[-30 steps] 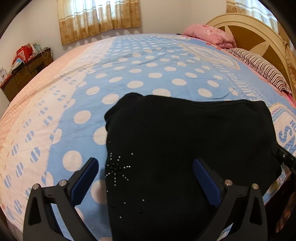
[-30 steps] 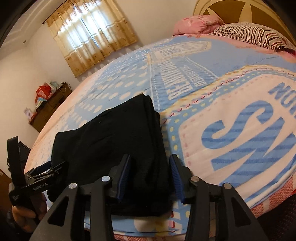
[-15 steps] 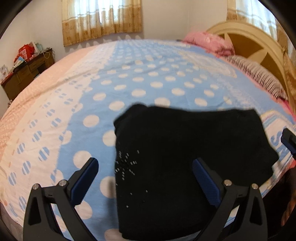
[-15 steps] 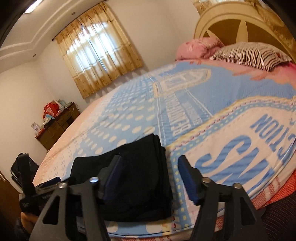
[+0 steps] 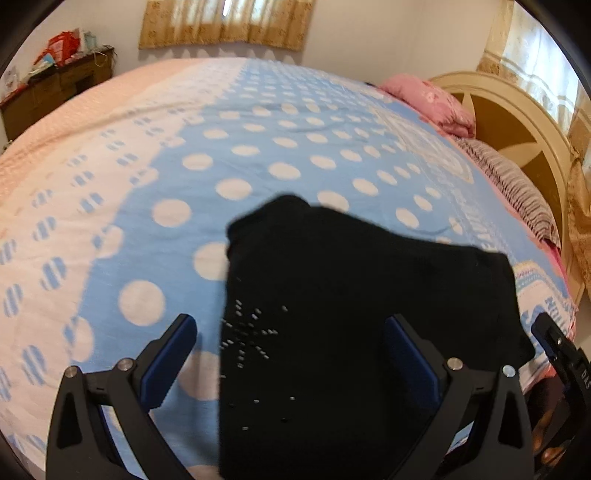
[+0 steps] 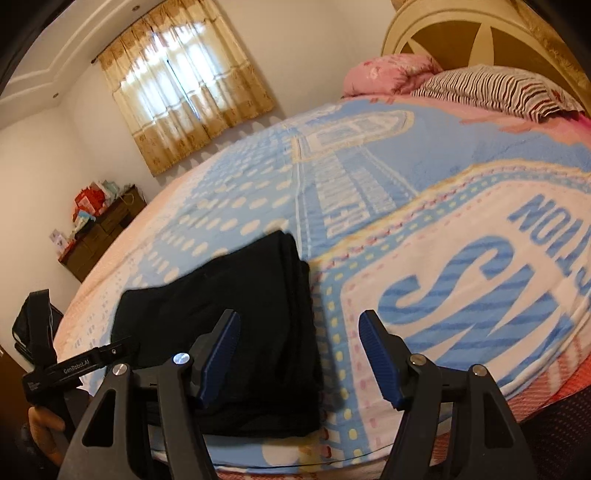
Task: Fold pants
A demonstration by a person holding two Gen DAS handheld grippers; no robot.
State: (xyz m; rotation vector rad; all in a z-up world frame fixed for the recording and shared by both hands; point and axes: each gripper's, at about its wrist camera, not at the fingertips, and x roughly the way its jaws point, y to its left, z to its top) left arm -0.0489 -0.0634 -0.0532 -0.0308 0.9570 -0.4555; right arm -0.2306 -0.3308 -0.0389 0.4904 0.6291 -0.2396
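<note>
A blue blanket (image 5: 258, 155) with white dots covers the bed, its near right part printed with large blue letters (image 6: 461, 288); at the far right a pink pillow (image 6: 388, 72) lies just beside a striped pillow (image 6: 491, 86), both against a cream headboard (image 6: 480, 29); far off, beige curtains (image 6: 184, 85) hang at the window; a dark wooden dresser (image 6: 103, 229) at the far left bears red clutter (image 6: 88, 201).
</note>
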